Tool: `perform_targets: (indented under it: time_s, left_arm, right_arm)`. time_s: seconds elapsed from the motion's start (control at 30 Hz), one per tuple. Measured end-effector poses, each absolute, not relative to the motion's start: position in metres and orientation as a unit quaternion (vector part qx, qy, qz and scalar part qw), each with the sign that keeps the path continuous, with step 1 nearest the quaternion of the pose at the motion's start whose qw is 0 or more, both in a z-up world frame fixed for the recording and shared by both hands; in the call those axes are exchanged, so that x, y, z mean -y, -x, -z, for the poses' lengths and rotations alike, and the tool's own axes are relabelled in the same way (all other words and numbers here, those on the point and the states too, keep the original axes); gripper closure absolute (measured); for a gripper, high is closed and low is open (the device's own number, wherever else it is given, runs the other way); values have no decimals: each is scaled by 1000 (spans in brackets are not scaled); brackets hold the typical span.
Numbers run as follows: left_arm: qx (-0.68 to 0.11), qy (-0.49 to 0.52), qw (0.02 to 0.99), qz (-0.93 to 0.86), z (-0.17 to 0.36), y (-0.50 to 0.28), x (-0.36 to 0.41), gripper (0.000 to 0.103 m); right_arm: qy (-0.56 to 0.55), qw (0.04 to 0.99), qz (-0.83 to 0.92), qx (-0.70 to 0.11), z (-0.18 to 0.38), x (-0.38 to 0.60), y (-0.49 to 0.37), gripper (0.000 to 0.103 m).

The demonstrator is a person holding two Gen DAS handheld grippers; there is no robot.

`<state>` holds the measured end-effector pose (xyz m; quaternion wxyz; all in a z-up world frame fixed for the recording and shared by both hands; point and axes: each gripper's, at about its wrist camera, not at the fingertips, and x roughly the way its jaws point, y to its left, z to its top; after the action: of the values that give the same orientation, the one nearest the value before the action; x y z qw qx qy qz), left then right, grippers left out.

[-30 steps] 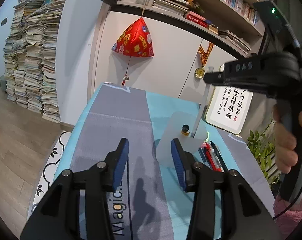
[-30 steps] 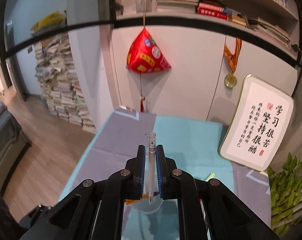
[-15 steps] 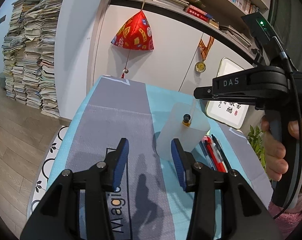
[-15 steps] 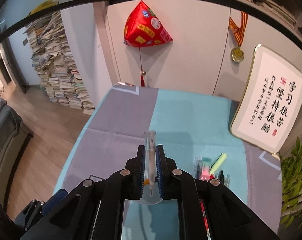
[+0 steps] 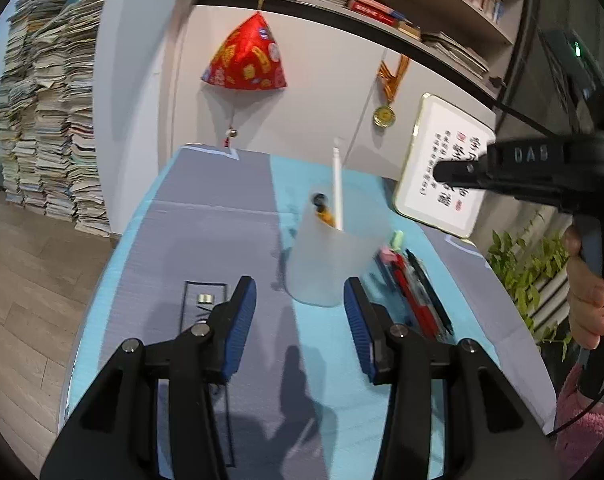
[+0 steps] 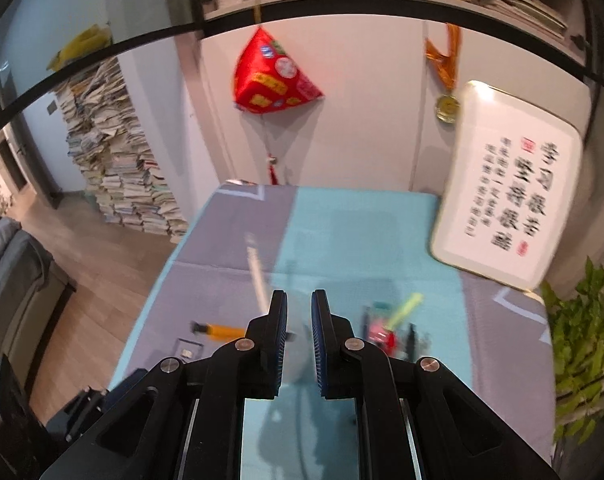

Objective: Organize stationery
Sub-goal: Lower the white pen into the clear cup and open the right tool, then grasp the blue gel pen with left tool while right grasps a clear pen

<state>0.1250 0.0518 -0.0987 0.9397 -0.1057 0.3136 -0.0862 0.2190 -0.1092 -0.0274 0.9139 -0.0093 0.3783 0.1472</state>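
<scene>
Sorting pens into the cup — partway through, judging by what stands in it and what lies loose.

Cup: translucent pen cup stands upright on the teal-grey table mat, at 12 o'clock from the left gripper, just ahead of its tips.

In the cup: white pen upright, leaning slightly; an orange pen with a dark cap beside it. Two items stowed, as far as I can see.

Left gripper: jaws spread wide, nothing between the blue pads. It flanks the cup's base but I can't confirm contact.

Right gripper: jaws slightly parted, nothing held between them. The white pen shows at 11 o'clock from its tips, clear of the pads; frame is motion-blurred.

Left to do: loose pens — red, black, plus a pale green marker — lie flat on the mat at 3 o'clock from the cup, just beside it. In the right wrist view the same cluster sits at 2 o'clock from the tips.

Unclear: the orange-and-black shape at 9 o'clock in the right wrist view — too blurred to say whether it's loose on the mat or something seen through the cup.

Estimate: less than half done; the pile by the cup outnumbers what's inside.

Background: framed calligraphy board leaning at the mat's far right edge, not part of the job.
</scene>
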Motion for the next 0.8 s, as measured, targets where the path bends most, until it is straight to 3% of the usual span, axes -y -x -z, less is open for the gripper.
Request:
perform_targets:
  time_s: [0.43, 0.8]
  left_arm:
    - [-386, 55, 909, 148, 126, -147, 28, 59]
    - [-428, 42, 892, 138, 143, -175, 61, 60]
  right_arm:
    - [-42, 871, -84, -483, 121, 205, -227, 91]
    - [-73, 855, -121, -499, 146, 212, -231, 91]
